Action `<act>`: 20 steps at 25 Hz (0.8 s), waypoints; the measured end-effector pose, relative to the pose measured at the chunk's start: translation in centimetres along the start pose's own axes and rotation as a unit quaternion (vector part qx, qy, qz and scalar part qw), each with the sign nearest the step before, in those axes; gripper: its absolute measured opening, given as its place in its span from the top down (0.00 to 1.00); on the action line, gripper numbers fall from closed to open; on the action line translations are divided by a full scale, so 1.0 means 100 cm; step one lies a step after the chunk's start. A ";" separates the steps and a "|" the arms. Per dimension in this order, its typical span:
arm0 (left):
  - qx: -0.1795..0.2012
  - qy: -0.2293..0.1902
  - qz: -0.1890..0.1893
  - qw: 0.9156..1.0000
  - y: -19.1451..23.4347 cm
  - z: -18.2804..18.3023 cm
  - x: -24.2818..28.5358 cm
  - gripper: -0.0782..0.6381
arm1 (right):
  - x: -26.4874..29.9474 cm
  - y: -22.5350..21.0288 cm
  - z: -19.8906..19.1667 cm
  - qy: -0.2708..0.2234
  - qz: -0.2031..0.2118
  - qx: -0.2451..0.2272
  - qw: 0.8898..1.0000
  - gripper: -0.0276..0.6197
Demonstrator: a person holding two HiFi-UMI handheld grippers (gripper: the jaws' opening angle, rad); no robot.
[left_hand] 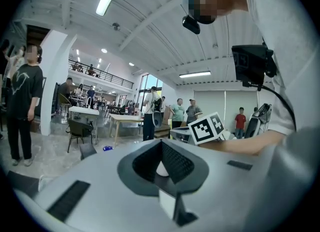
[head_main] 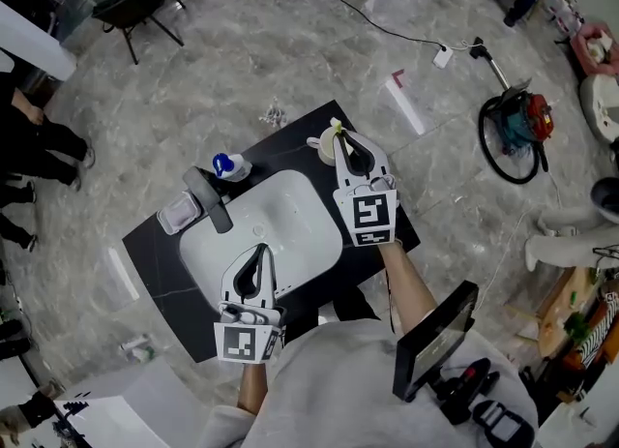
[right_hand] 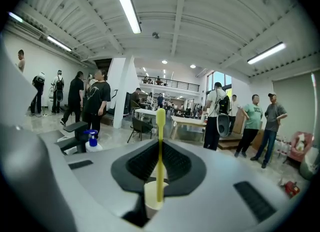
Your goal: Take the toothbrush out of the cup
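A yellow toothbrush (head_main: 336,130) stands upright between the jaws of my right gripper (head_main: 340,138), which is shut on its handle. Its lower end reaches down into the cream cup (head_main: 321,146) at the back right of the black counter (head_main: 160,277). In the right gripper view the toothbrush (right_hand: 160,146) rises from the cup (right_hand: 152,199), bristle head on top, clamped by my right gripper (right_hand: 160,148). My left gripper (head_main: 259,249) hovers over the front of the white sink (head_main: 290,214), its jaws together and holding nothing. The left gripper (left_hand: 161,143) shows shut tips in its own view too.
A dark faucet (head_main: 209,198) and a blue-topped soap bottle (head_main: 228,166) stand at the sink's back left, with a clear soap dish (head_main: 178,214) beside them. The bottle (right_hand: 91,141) lies left of the right gripper. People and tables stand around on the marble floor.
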State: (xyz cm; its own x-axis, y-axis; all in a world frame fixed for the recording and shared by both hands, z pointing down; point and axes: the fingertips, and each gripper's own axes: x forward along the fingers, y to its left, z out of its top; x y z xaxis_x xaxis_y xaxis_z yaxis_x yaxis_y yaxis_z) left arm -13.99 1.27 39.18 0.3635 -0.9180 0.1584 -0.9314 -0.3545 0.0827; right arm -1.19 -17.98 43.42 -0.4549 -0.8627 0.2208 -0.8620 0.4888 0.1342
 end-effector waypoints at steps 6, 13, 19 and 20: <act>0.014 -0.017 0.000 1.000 -0.009 0.015 -0.013 0.89 | -0.015 -0.005 0.030 -0.024 -0.002 0.000 1.000 0.92; 0.027 -0.036 0.001 0.999 -0.022 0.028 -0.027 0.89 | -0.039 -0.004 0.051 -0.044 0.002 -0.001 0.999 0.92; 0.037 -0.056 -0.011 0.998 -0.034 0.042 -0.035 0.88 | -0.065 0.003 0.063 -0.052 0.010 -0.001 0.999 0.92; 0.038 -0.058 -0.013 0.997 -0.036 0.043 -0.037 0.89 | -0.071 0.004 0.063 -0.052 0.011 0.000 0.999 0.92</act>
State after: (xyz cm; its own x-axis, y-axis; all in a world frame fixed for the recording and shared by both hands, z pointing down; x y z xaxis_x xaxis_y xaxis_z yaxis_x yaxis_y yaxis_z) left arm -12.04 5.15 34.10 0.3875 -0.9209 0.0419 -0.9218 -0.3875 0.0088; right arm 0.27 -12.41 35.82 -0.4946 -0.8604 0.1229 -0.8515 0.5081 0.1299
